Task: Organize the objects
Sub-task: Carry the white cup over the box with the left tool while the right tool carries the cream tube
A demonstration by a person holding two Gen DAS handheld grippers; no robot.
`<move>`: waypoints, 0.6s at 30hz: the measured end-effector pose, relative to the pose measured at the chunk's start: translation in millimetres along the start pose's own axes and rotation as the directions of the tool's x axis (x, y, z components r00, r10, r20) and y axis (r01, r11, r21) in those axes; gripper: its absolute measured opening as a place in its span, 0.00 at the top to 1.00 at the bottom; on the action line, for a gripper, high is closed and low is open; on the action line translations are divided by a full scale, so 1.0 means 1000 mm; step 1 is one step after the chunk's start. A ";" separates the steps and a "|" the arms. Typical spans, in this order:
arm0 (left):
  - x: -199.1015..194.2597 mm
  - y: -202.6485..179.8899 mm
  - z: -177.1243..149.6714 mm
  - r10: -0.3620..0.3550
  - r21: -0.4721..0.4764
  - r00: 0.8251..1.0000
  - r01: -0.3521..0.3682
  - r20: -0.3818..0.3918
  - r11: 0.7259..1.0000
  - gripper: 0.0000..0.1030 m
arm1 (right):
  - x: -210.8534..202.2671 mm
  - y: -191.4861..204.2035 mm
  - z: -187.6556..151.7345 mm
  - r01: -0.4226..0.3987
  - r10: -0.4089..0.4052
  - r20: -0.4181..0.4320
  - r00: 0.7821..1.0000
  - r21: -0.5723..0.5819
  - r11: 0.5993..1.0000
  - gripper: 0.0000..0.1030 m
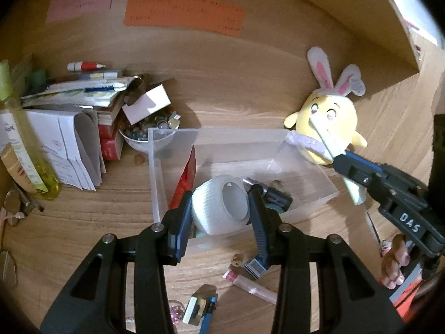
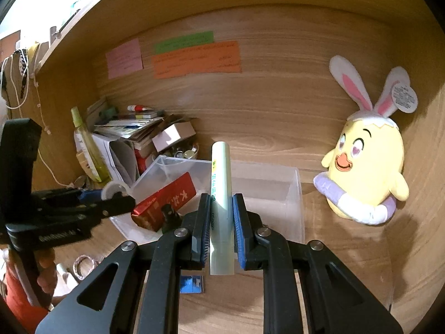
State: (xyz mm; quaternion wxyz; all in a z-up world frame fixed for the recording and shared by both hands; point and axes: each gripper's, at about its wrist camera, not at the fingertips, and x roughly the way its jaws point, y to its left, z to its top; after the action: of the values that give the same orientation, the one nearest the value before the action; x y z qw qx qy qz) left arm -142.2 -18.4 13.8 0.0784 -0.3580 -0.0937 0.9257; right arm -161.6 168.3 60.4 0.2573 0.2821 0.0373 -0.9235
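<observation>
A clear plastic bin [image 1: 303,167] stands on the wooden desk; it also shows in the right wrist view [image 2: 294,194]. It holds a red packet [image 1: 185,181] and a dark small object [image 1: 275,194]. My left gripper [image 1: 221,203] is shut on a white ribbed tape roll [image 1: 214,208], held above the bin's near side. My right gripper [image 2: 221,211] is shut on a pale green tube [image 2: 221,183], held upright in front of the bin. The right gripper with its tube [image 1: 325,136] shows at the right of the left wrist view.
A yellow chick plush with rabbit ears [image 2: 367,172] leans at the back right. A stack of books and papers [image 1: 72,111], a bowl of beads [image 1: 147,130] and a yellow-green bottle [image 1: 25,144] crowd the left. Small items [image 1: 250,281] lie on the desk in front.
</observation>
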 end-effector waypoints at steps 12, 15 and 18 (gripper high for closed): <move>0.027 0.005 0.000 0.012 -0.022 0.999 -0.014 -0.051 1.000 0.62 | 0.040 0.002 0.010 0.021 -0.022 -0.059 0.998 -0.012 1.000 0.86; 0.033 0.008 -0.001 0.012 -0.030 0.998 -0.014 -0.067 0.999 0.62 | 0.057 0.000 0.008 0.022 -0.022 -0.094 0.995 -0.006 1.000 0.86; 0.038 0.010 -0.001 0.009 -0.033 0.997 -0.012 -0.080 0.999 0.62 | 0.073 -0.002 0.005 0.036 -0.036 -0.128 0.991 0.000 0.999 0.86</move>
State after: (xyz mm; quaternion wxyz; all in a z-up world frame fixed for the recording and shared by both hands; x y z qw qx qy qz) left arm -169.8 -19.7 -14.1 0.0711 -0.3966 -0.1042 0.9093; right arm -216.9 135.7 24.6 0.2374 0.3403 0.0576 -0.9080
